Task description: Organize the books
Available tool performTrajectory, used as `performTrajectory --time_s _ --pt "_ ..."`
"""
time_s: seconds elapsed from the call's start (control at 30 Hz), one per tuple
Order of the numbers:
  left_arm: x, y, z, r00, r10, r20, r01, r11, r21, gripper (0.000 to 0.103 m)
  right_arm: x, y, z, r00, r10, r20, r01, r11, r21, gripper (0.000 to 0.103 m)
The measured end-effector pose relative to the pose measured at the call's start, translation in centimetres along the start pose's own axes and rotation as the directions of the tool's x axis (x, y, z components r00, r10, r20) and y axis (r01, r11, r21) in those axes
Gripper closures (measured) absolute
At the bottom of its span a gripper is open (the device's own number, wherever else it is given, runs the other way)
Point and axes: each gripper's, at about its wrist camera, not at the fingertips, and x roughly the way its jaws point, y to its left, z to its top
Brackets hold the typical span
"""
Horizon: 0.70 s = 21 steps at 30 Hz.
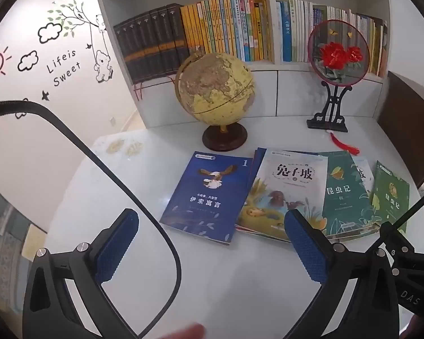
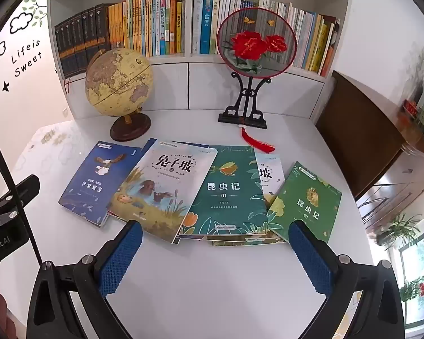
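Observation:
Several thin books lie spread on the white table [image 2: 212, 282]. A dark blue book [image 1: 209, 197] [image 2: 99, 180] lies at the left. A pale rabbit-hill book [image 1: 285, 195] [image 2: 166, 189] overlaps a dark green book marked 01 [image 1: 344, 197] [image 2: 229, 195]. A lighter green book [image 1: 393, 197] [image 2: 308, 200] lies at the right. My left gripper [image 1: 212, 243] is open and empty, just short of the blue book. My right gripper [image 2: 214, 257] is open and empty, just short of the green books. The left gripper's body also shows at the left edge of the right wrist view [image 2: 11, 212].
A globe [image 1: 214, 90] [image 2: 118, 82] and a round red-flower fan on a black stand [image 1: 337, 53] [image 2: 254, 45] stand behind the books. A white bookshelf [image 1: 271, 28] [image 2: 188, 28] full of upright books backs the table. A brown chair back [image 2: 359, 130] is at the right.

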Motion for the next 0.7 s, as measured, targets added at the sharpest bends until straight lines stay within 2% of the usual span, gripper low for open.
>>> performTrajectory --time_s 0.13,0.2,0.27,0.33,0.43,0.47,0.5,0.6,0.63,0.7 --pt "0.5 -0.6 0.2 1.000 0.003 -0.012 -0.003 1.000 0.001 0.000 0.2 0.1 0.0 1.000 0.009 -0.006 -0.009 1.000 0.001 0.000" --pt "0.8 -0.8 0.3 0.999 -0.021 -0.026 0.021 1.000 -0.008 0.000 0.3 0.2 0.0 1.000 0.009 -0.005 -0.009 1.000 0.000 0.000" --pt "1.5 -1.0 0.4 0.991 -0.113 -0.070 0.111 0.993 -0.033 0.000 0.6 -0.3 0.0 1.000 0.008 -0.001 -0.008 1.000 0.004 0.000" --pt "3.4 0.9 0.7 0.977 -0.186 -0.106 0.179 0.981 -0.072 0.000 0.5 -0.6 0.2 1.000 0.014 0.002 -0.014 1.000 0.018 0.000" --pt "4.2 2.1 0.0 0.947 -0.287 -0.146 0.271 0.955 -0.120 0.001 0.9 -1.0 0.3 1.000 0.020 -0.006 -0.020 0.999 0.027 0.000" --pt "4.7 2.2 -0.1 0.934 -0.318 -0.166 0.295 0.944 -0.146 0.001 1.0 -1.2 0.3 1.000 0.019 -0.006 -0.019 0.999 0.030 0.000" --pt "5.5 2.5 -0.1 0.912 -0.364 -0.191 0.330 0.925 -0.186 0.001 1.1 -1.3 0.3 1.000 0.018 -0.008 -0.018 0.999 0.031 0.000" --pt "7.4 3.1 -1.2 0.825 -0.508 -0.246 0.430 0.848 -0.310 0.001 1.4 -1.5 0.3 1.000 0.025 -0.014 -0.024 0.999 0.034 0.000" --pt "8.4 3.3 -1.9 0.786 -0.559 -0.266 0.455 0.813 -0.364 0.001 1.4 -1.6 0.4 1.000 0.025 -0.012 -0.024 0.999 0.035 0.000" --pt "9.5 3.5 -2.7 0.741 -0.606 -0.290 0.468 0.776 -0.423 0.001 1.4 -1.7 0.5 1.000 0.024 -0.008 -0.024 0.999 0.031 0.000"
